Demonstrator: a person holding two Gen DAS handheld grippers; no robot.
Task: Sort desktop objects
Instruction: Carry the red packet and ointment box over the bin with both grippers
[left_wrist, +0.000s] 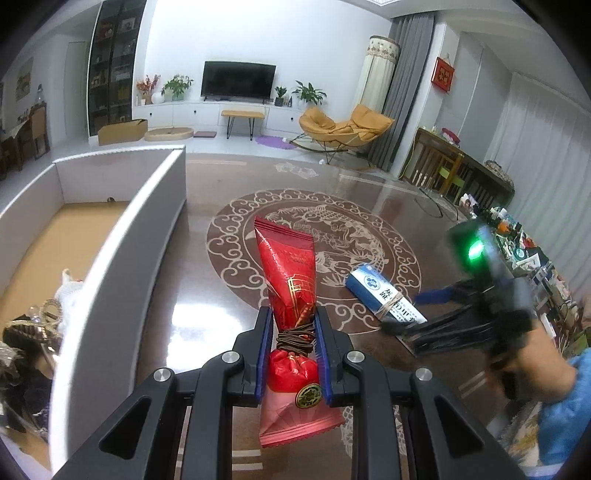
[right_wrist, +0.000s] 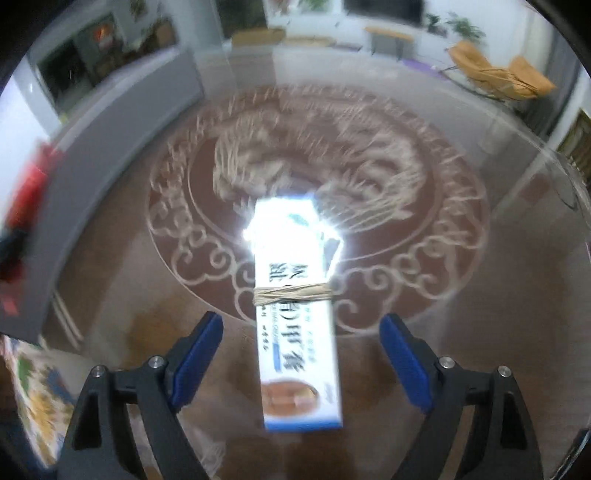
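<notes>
My left gripper (left_wrist: 291, 321) is shut on a red foil packet (left_wrist: 291, 273) at its waist, where a brown cord is wound round it. The packet stands up out of the jaws above the table. A white and blue carton (right_wrist: 299, 343) with a rubber band around it lies flat on the table, and in the left wrist view the carton (left_wrist: 373, 291) sits right of the packet. My right gripper (right_wrist: 301, 325) points down over the carton's near half, open, one blue pad on each side and clear of it. The left wrist view shows the right gripper (left_wrist: 410, 312) blurred.
A large white box (left_wrist: 110, 258) with a brown floor stands along the left, with a gold hair ornament (left_wrist: 33, 321) and dark items at its near end. The glossy brown table (left_wrist: 207, 295) bears a carp medallion. Clutter (left_wrist: 524, 254) lines the right edge. A blue sleeve (left_wrist: 565, 406) is behind the right gripper.
</notes>
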